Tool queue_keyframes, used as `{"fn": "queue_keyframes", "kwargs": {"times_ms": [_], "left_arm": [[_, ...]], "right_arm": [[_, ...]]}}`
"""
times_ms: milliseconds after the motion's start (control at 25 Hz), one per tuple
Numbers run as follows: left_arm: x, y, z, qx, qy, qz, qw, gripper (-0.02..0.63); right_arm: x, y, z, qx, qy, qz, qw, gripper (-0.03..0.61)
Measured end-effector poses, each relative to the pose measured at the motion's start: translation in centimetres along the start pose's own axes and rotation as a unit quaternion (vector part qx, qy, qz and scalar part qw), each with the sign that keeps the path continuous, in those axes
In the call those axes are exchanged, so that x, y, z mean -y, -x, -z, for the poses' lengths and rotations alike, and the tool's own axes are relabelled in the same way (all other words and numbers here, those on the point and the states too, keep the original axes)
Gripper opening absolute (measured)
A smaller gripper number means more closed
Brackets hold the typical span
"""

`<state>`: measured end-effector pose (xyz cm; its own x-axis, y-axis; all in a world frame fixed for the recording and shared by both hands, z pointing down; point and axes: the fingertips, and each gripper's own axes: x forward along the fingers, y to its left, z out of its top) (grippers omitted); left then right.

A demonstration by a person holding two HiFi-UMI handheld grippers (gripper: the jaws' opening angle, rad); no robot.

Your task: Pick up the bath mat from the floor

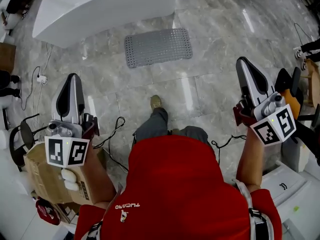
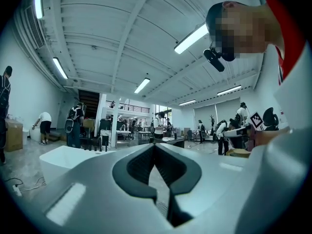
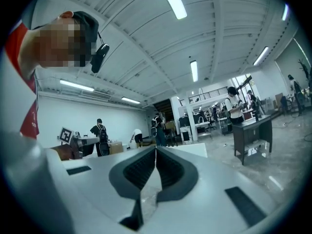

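- The grey bath mat (image 1: 158, 47) lies flat on the marble floor (image 1: 215, 79), far ahead of the person, just beside the white bathtub (image 1: 100, 6).
- The left tool (image 1: 73, 76) is pressed together on nothing, at near left.
- The right tool (image 1: 242, 60) is pressed together too, empty, well apart from the mat.

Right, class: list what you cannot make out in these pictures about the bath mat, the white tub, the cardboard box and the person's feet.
- Bath mat: its underside, flat against the floor in the head view.
- White tub: its far end, cut off by the head view's top edge.
- Second foot: one shoe shows in the head view; the red shirt hides the other.
- Cardboard box: its contents, behind the left gripper in the head view.
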<state>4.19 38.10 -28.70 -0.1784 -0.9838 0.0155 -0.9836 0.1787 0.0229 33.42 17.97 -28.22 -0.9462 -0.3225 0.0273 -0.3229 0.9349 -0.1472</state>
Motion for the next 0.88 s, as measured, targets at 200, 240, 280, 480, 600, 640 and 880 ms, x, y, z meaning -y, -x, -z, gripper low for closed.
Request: {"fn": "queue_keyframes", "kwargs": {"times_ms": [200,240,280,480,600,640,880], "left_arm": [[-4.7,-4.4,-0.4,0.001,-0.002,0.012,0.9999,0.006],[-5.5,-5.2,-0.5,0.001,-0.002,0.014,0.9999,0.005],[-6.2,-5.9,-0.5,0.001,-0.003,0.017,0.9998,0.006],[-9.8,-8.4,-0.1,0.000,-0.003,0.025,0.9997,0.005],[-11.3,-9.4,0.3,0.000,0.003,0.027,0.9996,0.005],[-11.8,-9.8,0.4,0.000,0.006,0.028,0.9996,0.006],[-13.6,-10.9,1.1,0.001,0.020,0.028,0.9994,0.005]], "right_arm": [[0.9,-5.6,-0.4,0.002,-0.004,0.011,1.000,0.003],[1.1,-6.5,-0.4,0.002,-0.005,0.014,1.000,0.003],[1.3,-7.4,-0.4,0.003,-0.006,0.018,1.000,0.003],[2.3,-10.8,0.0,0.002,-0.010,0.040,0.999,0.003],[2.4,-12.2,0.2,-0.003,-0.008,0.048,0.999,0.003],[2.5,-12.7,0.1,-0.004,-0.006,0.051,0.999,0.003],[2.5,-14.5,0.0,-0.016,0.001,0.057,0.998,0.003]]}}
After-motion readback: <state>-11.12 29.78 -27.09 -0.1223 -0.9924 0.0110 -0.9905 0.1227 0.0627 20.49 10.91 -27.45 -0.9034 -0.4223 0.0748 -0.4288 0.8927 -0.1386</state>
